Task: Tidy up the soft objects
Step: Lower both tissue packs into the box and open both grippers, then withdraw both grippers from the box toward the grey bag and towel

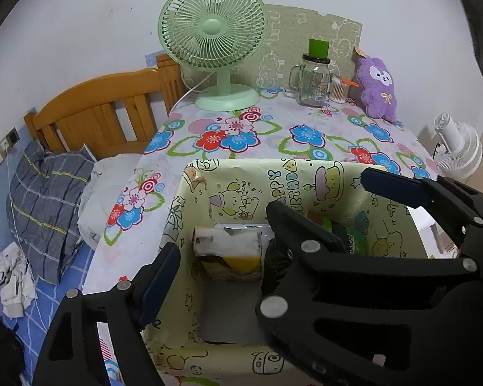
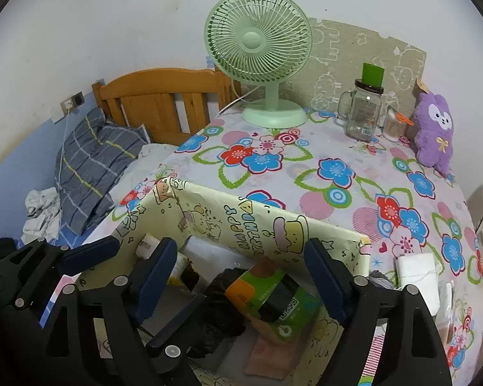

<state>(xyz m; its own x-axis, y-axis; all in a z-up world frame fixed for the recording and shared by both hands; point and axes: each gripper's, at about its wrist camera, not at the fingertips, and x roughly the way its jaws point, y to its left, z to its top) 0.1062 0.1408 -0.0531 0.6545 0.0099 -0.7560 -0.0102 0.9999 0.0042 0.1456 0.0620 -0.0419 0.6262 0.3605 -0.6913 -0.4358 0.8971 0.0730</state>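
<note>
Both claws over the box – crowding is the risk

The yellow cartoon-print cardboard box (image 2: 267, 225) sits at the near edge of the floral-cloth table (image 2: 338, 173), already holding soft goods: a white-and-yellow wrapped pack (image 1: 228, 247) at its left side, a crumpled black cloth (image 2: 215, 321) in the middle, a green-and-orange tissue pack (image 2: 273, 302) w/ a pink pad under it. The right gripper (image 2: 241, 283) hovers just above the green pack, jaws spread wide, nothing between them. The left gripper (image 1: 222, 254) is likewise released and empty, its fingers straddling the box's left part.

What could go wrong, as I judge it: the two claws sit very close inside one small box – in the left wrist view the right claw's fingers cross directly in front. Closing or lifting either one could knock the other, or catch the thin box wall and drag the box off the near table edge. The black cloth could also snag on a finger and come out.

Still outside the box: a folded white cloth (image 2: 417, 268) just right of it, and a purple plush bunny (image 2: 433, 128) well apart at the table's back. Nearby obstacles there – a glass handled jar w/ green cap (image 2: 364, 112), a cotton-swab tub, a mint-green desk fan (image 2: 260, 45). Reaching for the plush means passing close to the jar
</note>
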